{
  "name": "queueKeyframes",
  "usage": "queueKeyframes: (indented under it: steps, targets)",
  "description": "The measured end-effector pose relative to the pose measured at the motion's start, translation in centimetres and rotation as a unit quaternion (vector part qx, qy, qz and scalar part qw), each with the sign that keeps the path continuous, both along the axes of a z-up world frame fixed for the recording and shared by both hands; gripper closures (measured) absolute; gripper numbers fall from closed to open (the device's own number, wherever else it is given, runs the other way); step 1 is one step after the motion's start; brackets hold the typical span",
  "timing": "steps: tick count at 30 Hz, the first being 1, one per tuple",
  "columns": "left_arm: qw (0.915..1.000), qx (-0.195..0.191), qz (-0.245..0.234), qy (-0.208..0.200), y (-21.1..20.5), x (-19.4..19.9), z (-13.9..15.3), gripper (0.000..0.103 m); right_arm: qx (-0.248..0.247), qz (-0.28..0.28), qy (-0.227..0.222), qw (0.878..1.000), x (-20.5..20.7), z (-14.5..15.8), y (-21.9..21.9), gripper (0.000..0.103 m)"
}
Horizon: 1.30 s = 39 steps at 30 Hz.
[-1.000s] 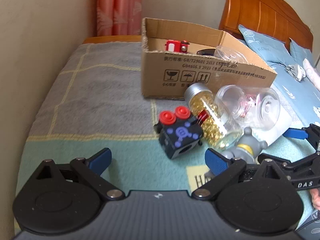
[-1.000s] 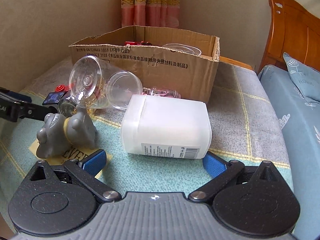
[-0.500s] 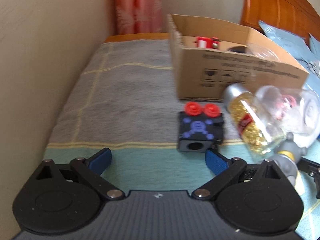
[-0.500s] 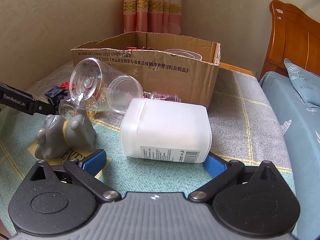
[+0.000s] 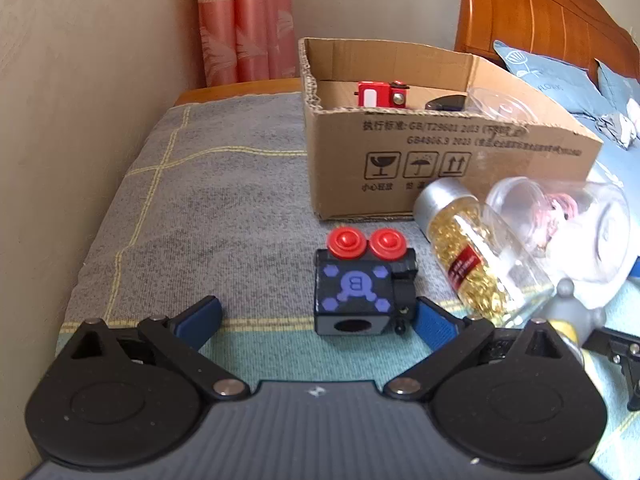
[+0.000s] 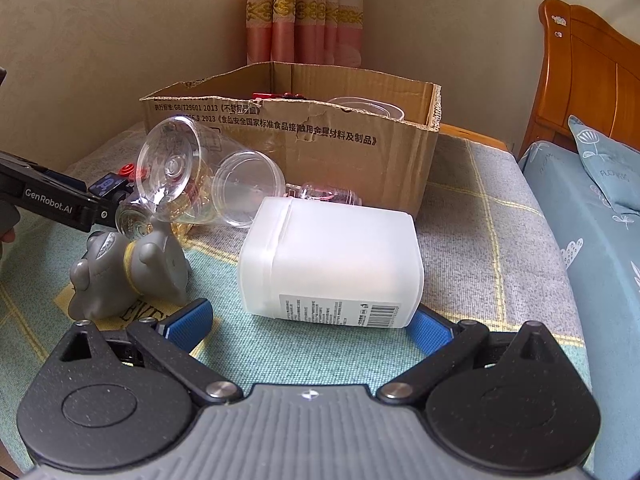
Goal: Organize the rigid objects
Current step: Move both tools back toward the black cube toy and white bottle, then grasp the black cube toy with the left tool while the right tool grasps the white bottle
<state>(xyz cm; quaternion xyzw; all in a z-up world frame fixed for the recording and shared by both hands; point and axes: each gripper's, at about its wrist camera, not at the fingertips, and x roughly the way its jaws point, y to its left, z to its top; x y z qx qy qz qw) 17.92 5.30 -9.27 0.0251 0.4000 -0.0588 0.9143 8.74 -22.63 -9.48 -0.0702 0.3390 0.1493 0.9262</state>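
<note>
Left wrist view first: the left gripper (image 5: 316,316) is sitting wide open, nothing between its fingers, and it's lining up on the black toy cube (image 5: 360,292) with the two red buttons, which is lying on the blanket (image 5: 192,208) just in front of the cardboard box (image 5: 440,168). The cube is sitting off toward the right finger, nearly touching it, so the risk is probably that closing shoves it sideways into the jar of gold capsules (image 5: 476,256) instead of pinching it square, and that round jar looks ready to roll. Compared with a second ago, the cube is now facing the camera squarely and sitting much closer to the fingers. Right wrist view: the right gripper (image 6: 308,322) is also spread open and empty, straddling the white plastic container (image 6: 332,264) that's lying on its side. It looks almost as wide as the opening, so a finger could be catching an edge and pushing it into the grey figurine (image 6: 128,272) or the clear plastic cups (image 6: 208,184). It's closer now than before.
</note>
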Motion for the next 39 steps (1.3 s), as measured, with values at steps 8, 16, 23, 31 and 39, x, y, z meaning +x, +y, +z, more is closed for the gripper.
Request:
queueKeyframes:
  steps: [8,16,23,31,39]
  targets:
    - [0.9999,-0.001,-0.011,0.001,0.3,0.6,-0.2,0.001,-0.006,-0.025,0.016,1.000,2.1,0.4,-0.3,0.000]
    - [0.9999,-0.002,-0.012,0.001,0.4,0.7,-0.2,0.001,-0.003,-0.067,0.019,0.998,2.4,0.3,-2.0,0.000]
    - [1.0000,-0.002,-0.002,0.008,0.3,1.3,-0.2,0.001,-0.005,-0.066,0.021,0.998,2.6,0.3,-2.0,0.000]
    - [0.9997,-0.012,-0.019,0.004,0.1,0.8,0.3,0.006,-0.019,-0.044,0.033,0.998,3.1,0.8,-1.7,0.000]
    - [0.9985,-0.036,-0.041,0.006,-1.1,0.8,0.9,0.040,-0.032,0.001,0.014,0.999,3.6,2.1,-0.9,0.000]
